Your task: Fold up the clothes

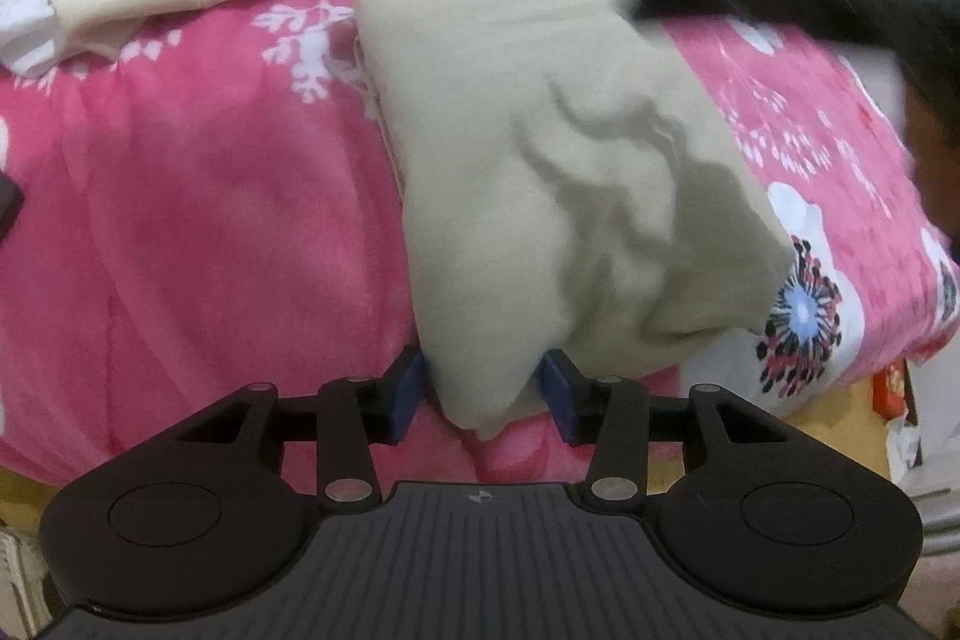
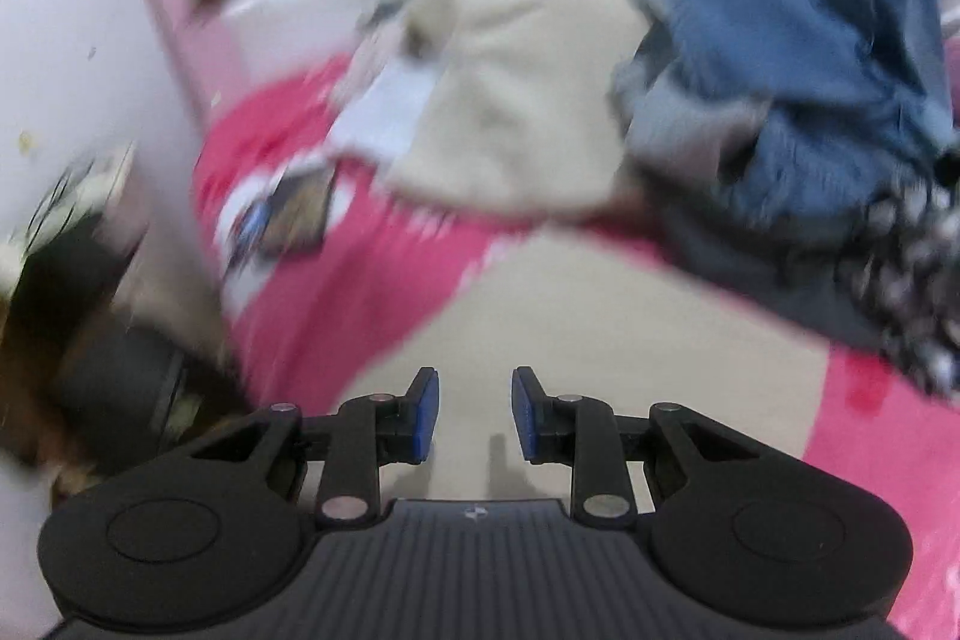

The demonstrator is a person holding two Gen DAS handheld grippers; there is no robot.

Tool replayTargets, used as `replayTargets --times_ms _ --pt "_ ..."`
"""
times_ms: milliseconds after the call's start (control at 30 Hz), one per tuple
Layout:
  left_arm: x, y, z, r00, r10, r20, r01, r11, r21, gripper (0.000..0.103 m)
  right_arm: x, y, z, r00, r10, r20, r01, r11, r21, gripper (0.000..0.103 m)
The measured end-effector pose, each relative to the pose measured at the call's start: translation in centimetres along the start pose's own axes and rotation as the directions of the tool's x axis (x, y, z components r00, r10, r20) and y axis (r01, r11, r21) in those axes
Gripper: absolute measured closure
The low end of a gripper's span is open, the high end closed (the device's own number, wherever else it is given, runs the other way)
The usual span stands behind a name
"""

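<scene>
Left wrist view: folded beige garment (image 1: 540,147) lies on pink floral blanket (image 1: 198,196). Its near corner sits between the blue pads of the left gripper (image 1: 486,394), jaws parted, not visibly pressing.

Right wrist view, blurred: right gripper (image 2: 474,415) hovers over the garment, jaws partly apart, empty. Beyond the garment, jumbled clothes pile (image 2: 792,99).

Left claw (image 1: 483,394) parted, pointing steeply down; right claw (image 2: 474,415) parted, empty.
</scene>
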State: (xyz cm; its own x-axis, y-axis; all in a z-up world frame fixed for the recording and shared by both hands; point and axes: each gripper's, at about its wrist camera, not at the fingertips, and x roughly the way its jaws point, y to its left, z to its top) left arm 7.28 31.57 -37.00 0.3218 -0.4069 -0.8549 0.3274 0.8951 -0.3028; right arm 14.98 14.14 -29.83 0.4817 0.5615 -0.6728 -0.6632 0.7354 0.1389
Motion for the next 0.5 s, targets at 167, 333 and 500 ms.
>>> replayTargets --times_ms 167,333,500 --pt "0.1 0.5 -0.3 1.000 -0.008 0.012 0.009 0.999 -0.032 0.056 10.7 -3.5 -0.3 0.998 -0.045 -0.036 0.048 0.996 0.069 0.077" --pt "0.1 0.6 0.1 1.000 -0.019 0.003 0.019 0.998 -0.052 0.056 11.7 -5.0 0.5 0.998 -0.067 -0.018 0.069 0.989 0.134 0.076" --pt "-2.3 0.3 0.1 1.000 -0.013 -0.013 0.013 0.998 -0.057 0.057 3.6 -6.8 0.2 0.986 -0.152 0.066 0.133 0.963 0.235 0.076"
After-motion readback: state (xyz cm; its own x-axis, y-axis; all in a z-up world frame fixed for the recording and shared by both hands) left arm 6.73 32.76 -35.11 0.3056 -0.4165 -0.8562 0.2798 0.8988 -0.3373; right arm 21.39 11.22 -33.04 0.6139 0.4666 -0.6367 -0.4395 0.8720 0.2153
